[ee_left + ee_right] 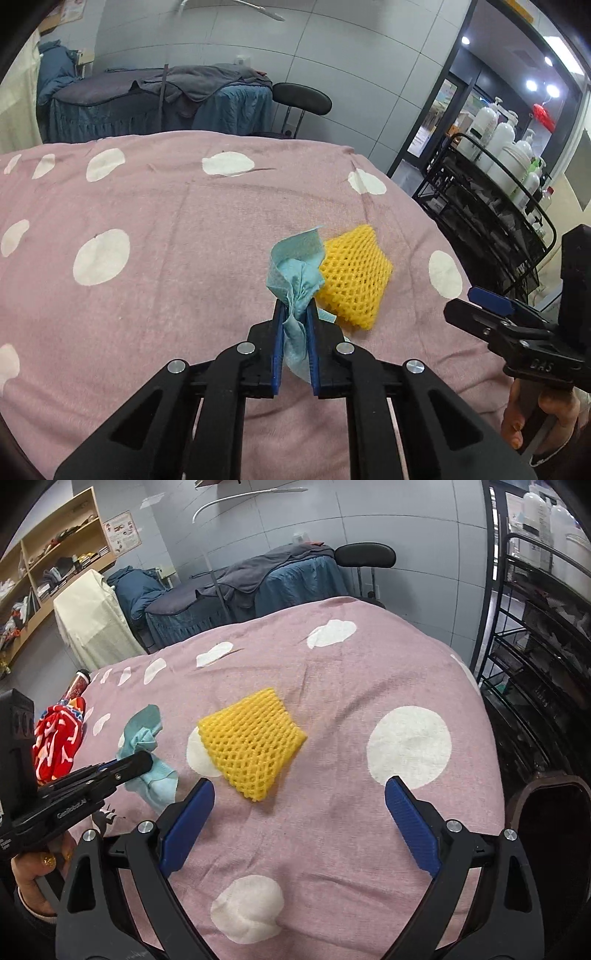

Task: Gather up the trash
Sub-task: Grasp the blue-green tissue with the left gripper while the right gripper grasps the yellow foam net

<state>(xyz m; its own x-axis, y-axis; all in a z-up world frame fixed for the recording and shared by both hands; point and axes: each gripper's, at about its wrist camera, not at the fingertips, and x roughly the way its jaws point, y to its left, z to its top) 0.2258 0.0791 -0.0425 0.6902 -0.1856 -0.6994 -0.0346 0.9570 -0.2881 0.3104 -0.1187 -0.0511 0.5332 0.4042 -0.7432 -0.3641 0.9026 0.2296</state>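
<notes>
A: Left wrist view: crumpled teal tissue pinched between the blue pads of the left hand-held gripper, bunched end sticking up past the fingertips, tail trailing down between the jaws. Looks featherweight, soft, limp; probably tears if tugged hard. Hold near the crumpled middle seems sound.

B: And the yellow foam fruit net?

A: Flat on the bed cover, just beside the tissue, touching it or nearly so; hard to say which. Open honeycomb mesh, springy, very light, likely squashes under the pads and springs back. Best taken across one edge or corner, pads closing through the mesh, not on the flat face.

B: Right hand-held gripper?

A: Spread wide, empty, hovering near the net's closer corner, net ahead between the two blue ribbed pads but not touched.

B: Surface?

A: Pink towelling with white dots, soft, slightly wrinkled; low friction unlikely, so no sliding expected. Risk of snagging cloth along with the net if pressed down too deep.

B: Beyond that?

A: Red patterned wrapper at the bed's far left edge, probably more trash. Black wire trolley with white pump bottles beside the bed.
</notes>
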